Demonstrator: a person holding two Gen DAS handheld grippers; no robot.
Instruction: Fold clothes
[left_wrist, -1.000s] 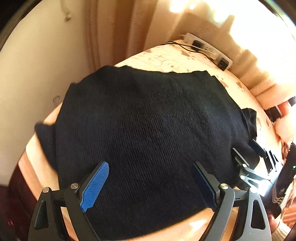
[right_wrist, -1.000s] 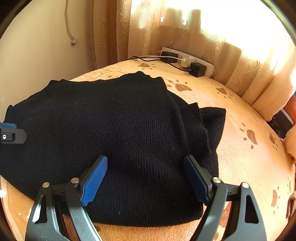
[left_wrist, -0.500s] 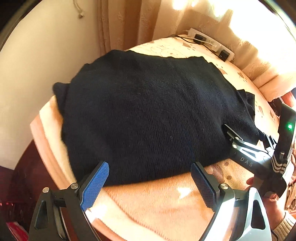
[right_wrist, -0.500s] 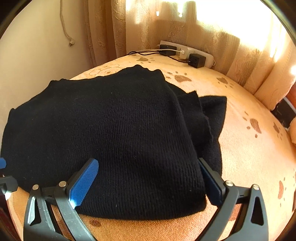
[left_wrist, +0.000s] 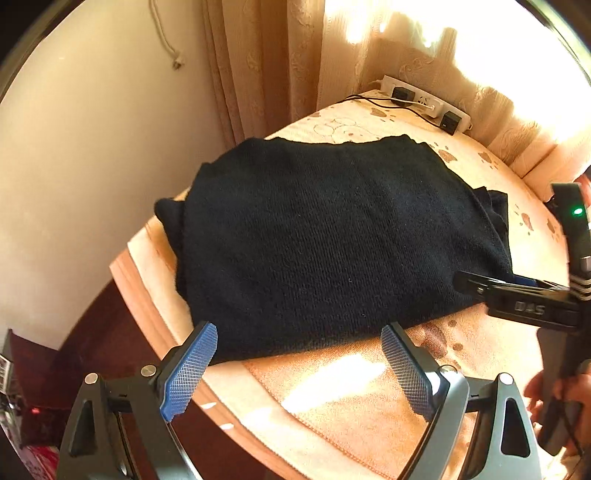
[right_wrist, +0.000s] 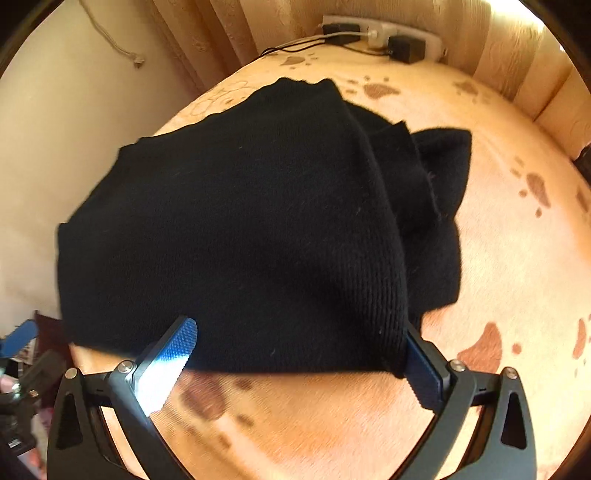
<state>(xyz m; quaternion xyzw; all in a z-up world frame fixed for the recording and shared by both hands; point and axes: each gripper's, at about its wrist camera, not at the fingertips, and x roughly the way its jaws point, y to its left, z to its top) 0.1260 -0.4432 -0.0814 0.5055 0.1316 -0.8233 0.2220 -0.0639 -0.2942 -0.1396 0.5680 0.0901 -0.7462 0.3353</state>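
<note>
A black knitted sweater (left_wrist: 332, 240) lies folded in a thick rectangle on a peach blanket with brown paw prints (left_wrist: 351, 398). My left gripper (left_wrist: 299, 365) hangs open just off the sweater's near edge, nothing between its blue pads. In the right wrist view the same sweater (right_wrist: 240, 229) fills the middle, with a loose layer sticking out at its right side (right_wrist: 443, 177). My right gripper (right_wrist: 301, 354) stands wide open at the sweater's near edge, one pad on each side of the front corner, not pressing it. The right gripper's black body (left_wrist: 524, 302) shows at the right of the left wrist view.
A white power strip (left_wrist: 424, 103) with plugs and cables lies at the far edge under beige curtains (left_wrist: 277, 55). A cream wall (left_wrist: 74, 147) stands close on the left, with a cord hanging. The blanket's edge (left_wrist: 155, 325) drops to dark floor. A person's hand (left_wrist: 561, 391) holds the right gripper.
My left gripper has pulled back and up off the sweater, now past its near edge. The right gripper has opened wider and tipped downward at the sweater's front corner.
</note>
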